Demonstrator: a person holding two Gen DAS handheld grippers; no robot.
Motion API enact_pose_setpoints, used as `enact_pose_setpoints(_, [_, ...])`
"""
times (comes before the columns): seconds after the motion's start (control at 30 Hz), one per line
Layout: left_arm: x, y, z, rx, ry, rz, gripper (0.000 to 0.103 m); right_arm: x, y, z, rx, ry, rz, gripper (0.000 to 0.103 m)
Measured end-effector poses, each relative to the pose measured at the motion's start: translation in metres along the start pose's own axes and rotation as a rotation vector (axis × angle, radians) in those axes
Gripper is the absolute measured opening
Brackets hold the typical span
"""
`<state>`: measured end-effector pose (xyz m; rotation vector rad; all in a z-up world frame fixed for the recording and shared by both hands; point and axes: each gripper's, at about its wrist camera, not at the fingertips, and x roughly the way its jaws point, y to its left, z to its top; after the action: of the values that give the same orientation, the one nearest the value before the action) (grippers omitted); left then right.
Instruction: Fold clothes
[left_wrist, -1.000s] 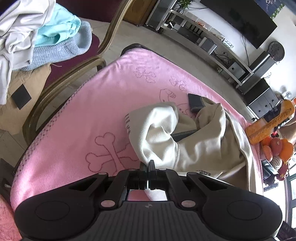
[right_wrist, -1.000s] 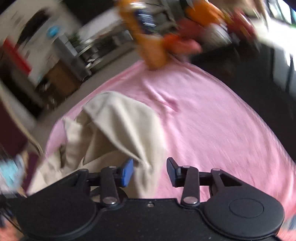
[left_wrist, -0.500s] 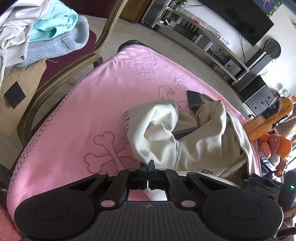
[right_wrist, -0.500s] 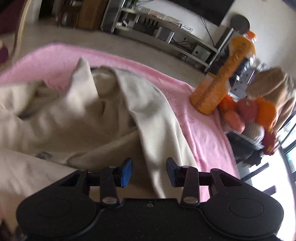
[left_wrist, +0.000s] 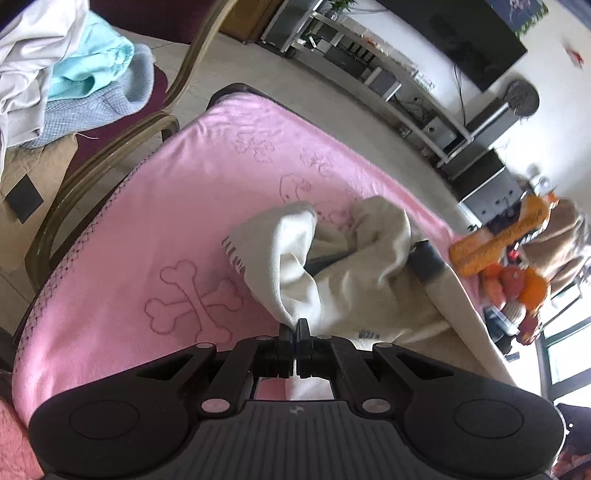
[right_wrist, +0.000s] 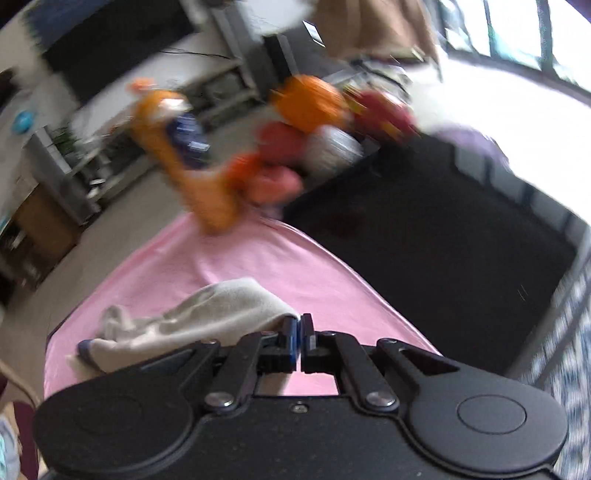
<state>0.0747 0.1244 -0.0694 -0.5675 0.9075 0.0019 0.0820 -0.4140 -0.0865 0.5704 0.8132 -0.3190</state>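
Pinching the cream garment (left_wrist: 332, 288) at its near edge, left gripper (left_wrist: 294, 328) has fingers pressed together on fabric, prob. anchoring that corner on the pink-covered surface (left_wrist: 147, 229). Right gripper (right_wrist: 300, 325) likewise clamps another edge, w/ cloth trailing left. Vs 0.5 s ago: right fingers were spread, now nipped on cloth; garment pulled flatter, right view blurred.

Left gripper (left_wrist: 294, 328) pinching cream garment (left_wrist: 295, 273) — pink towel (left_wrist: 155, 221) beneath

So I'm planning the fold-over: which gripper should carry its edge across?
Probably the right gripper: it's shut on a lifted edge of the cream garment, while the left gripper pins the near edge low.
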Motion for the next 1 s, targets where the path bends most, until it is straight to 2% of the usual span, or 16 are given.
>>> enact_pose_setpoints(0.07, [0.006, -0.003, -0.005, 0.011, 0.012, 0.026, 0.0, 0.014, -0.029, -0.009, 0.071, 0.047, -0.004, 0.001])
enact_pose_setpoints(0.23, [0.019, 0.003, -0.004, 0.02, -0.021, 0.06, 0.0, 0.037, -0.06, -0.035, 0.154, 0.101, 0.033, 0.002])
enact_pose_setpoints(0.3, [0.022, 0.004, -0.003, 0.021, -0.036, 0.055, 0.0, 0.042, -0.064, -0.037, 0.173, 0.116, 0.066, 0.003])
enact_pose_setpoints(0.4, [0.025, 0.005, -0.003, 0.027, -0.049, 0.042, 0.0, 0.049, -0.071, -0.04, 0.21, 0.159, 0.148, 0.01])
enact_pose_setpoints(0.47, [0.026, 0.006, -0.004, 0.026, -0.05, 0.029, 0.0, 0.046, -0.071, -0.047, 0.223, 0.177, 0.199, 0.034])
enact_pose_setpoints(0.53, [0.027, 0.009, -0.004, 0.02, -0.048, 0.017, 0.0, 0.042, -0.073, -0.058, 0.233, 0.188, 0.25, 0.044])
enact_pose_setpoints(0.63, [0.028, 0.014, -0.003, 0.002, -0.048, -0.005, 0.0, 0.041, -0.067, -0.076, 0.218, 0.218, 0.317, 0.051])
enact_pose_setpoints(0.7, [0.029, 0.017, -0.003, -0.006, -0.044, -0.012, 0.0, 0.043, -0.055, -0.086, 0.156, 0.237, 0.332, 0.056])
enact_pose_setpoints(0.83, [0.032, 0.021, -0.002, -0.012, -0.046, -0.018, 0.0, 0.059, -0.025, -0.092, 0.014, 0.236, 0.301, 0.059])
enact_pose_setpoints(0.93, [0.034, 0.025, 0.001, -0.025, -0.059, -0.013, 0.0, 0.068, -0.018, -0.091, 0.017, 0.201, 0.316, 0.058])
enact_pose_setpoints(1.0, [0.034, 0.028, 0.003, -0.035, -0.072, 0.011, 0.0, 0.072, -0.02, -0.091, 0.053, 0.211, 0.347, 0.056])
